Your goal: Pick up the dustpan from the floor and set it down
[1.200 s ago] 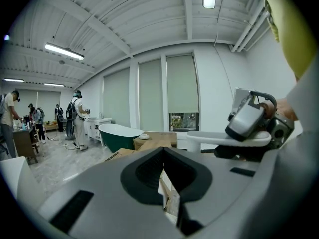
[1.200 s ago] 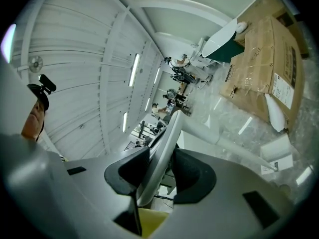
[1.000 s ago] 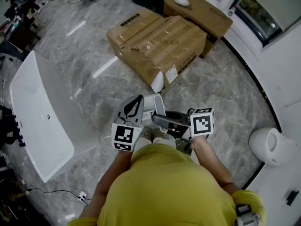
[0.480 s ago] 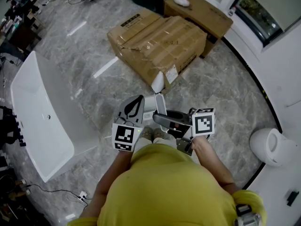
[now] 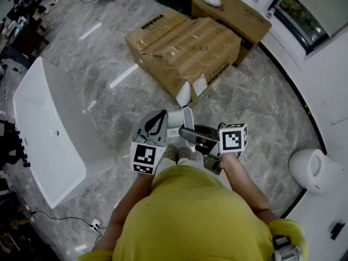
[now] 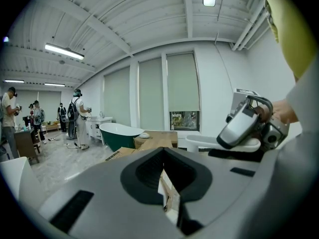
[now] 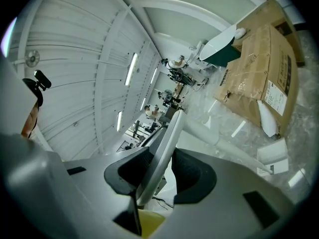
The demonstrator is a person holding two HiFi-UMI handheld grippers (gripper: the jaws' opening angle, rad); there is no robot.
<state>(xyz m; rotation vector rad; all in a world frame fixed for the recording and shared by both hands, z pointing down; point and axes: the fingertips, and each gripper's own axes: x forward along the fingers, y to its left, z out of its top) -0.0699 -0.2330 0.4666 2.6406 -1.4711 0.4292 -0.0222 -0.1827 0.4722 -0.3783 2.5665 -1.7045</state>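
Note:
The dustpan [image 5: 188, 118] is pale grey-white and hangs off the floor in front of the person's feet. Its long handle [image 7: 167, 143] runs upright between the jaws of my right gripper [image 7: 159, 169], and both pads press on it. In the head view my right gripper [image 5: 188, 134] points to the left from under its marker cube. My left gripper [image 5: 157, 122] is beside the dustpan on the left, pointing forward. Its jaws stand together with nothing between them [image 6: 169, 193]. In the left gripper view my right gripper [image 6: 245, 126] and the hand that holds it show at the right.
Large cardboard boxes [image 5: 185, 50] lie just ahead on the marble floor. A white bathtub [image 5: 46, 129] stands at the left and a white toilet [image 5: 314, 168] at the right by the curved wall. Several people [image 6: 79, 117] stand far off near a green tub [image 6: 119, 132].
My right gripper has sunk a little with the dustpan handle still in it. The left gripper has stayed where it was.

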